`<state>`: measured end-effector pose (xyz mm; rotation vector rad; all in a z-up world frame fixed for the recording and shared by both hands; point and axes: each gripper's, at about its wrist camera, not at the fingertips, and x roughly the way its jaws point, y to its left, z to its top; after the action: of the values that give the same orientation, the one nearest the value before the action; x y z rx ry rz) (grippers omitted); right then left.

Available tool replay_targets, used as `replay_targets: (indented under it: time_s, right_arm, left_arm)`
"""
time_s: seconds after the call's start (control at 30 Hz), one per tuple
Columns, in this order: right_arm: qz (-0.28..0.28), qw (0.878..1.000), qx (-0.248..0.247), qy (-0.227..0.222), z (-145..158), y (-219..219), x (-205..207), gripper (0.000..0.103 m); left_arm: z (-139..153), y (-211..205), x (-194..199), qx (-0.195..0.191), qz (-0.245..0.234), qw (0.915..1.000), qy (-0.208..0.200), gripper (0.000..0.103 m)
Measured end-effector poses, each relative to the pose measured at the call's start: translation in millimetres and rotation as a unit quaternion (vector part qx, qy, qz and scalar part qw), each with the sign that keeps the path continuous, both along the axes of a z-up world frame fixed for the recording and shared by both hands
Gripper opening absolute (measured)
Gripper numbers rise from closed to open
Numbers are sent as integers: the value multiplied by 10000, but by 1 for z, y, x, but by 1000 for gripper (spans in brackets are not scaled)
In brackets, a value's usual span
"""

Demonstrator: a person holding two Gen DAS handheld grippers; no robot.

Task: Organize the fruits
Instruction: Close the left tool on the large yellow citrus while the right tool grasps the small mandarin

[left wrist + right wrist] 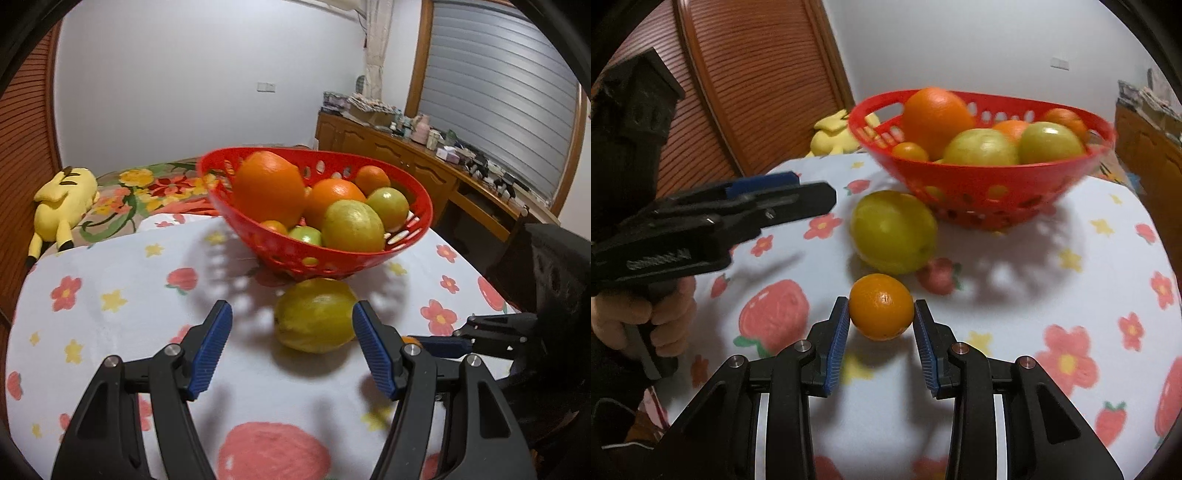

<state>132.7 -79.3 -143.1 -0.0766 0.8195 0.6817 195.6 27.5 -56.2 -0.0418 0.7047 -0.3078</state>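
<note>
A red perforated basket (413, 221) (997, 181) holds several oranges and green-yellow fruits. In front of it, on the flowered tablecloth, lies a loose yellow-green fruit (314, 314) (892, 230). My left gripper (291, 310) (812, 188) is open, its fingertips level with the fruit's near side and the right fingertip next to the fruit's right edge; the pads do not press it. A small orange (881, 310) sits on the cloth nearer to me. My right gripper (881, 304) (436, 342) is shut on it, both blue pads against its sides.
A yellow plush toy (62, 203) lies on the flowered bed behind the table. At the right stands a wooden sideboard (406, 158) crowded with small items. A ribbed wooden door (757, 85) is at the left. A hand (661, 314) holds the left gripper's handle.
</note>
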Motion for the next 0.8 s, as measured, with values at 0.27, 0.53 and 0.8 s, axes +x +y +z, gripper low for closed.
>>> replay_targets:
  time_s: [0.27, 0.53, 0.8]
  right_arm:
    - [-350, 9992, 183, 67, 1, -43, 6, 35]
    - [-492, 9986, 179, -20, 2, -63, 5, 35]
    - [-517, 9985, 144, -68, 5, -63, 3, 35]
  left_arm:
    - [-11, -19, 19, 3, -139, 9995, 295, 68]
    - [-19, -28, 32, 69, -140, 9986, 504, 68]
    - [-25, -37, 39, 112, -193, 9979, 604, 71]
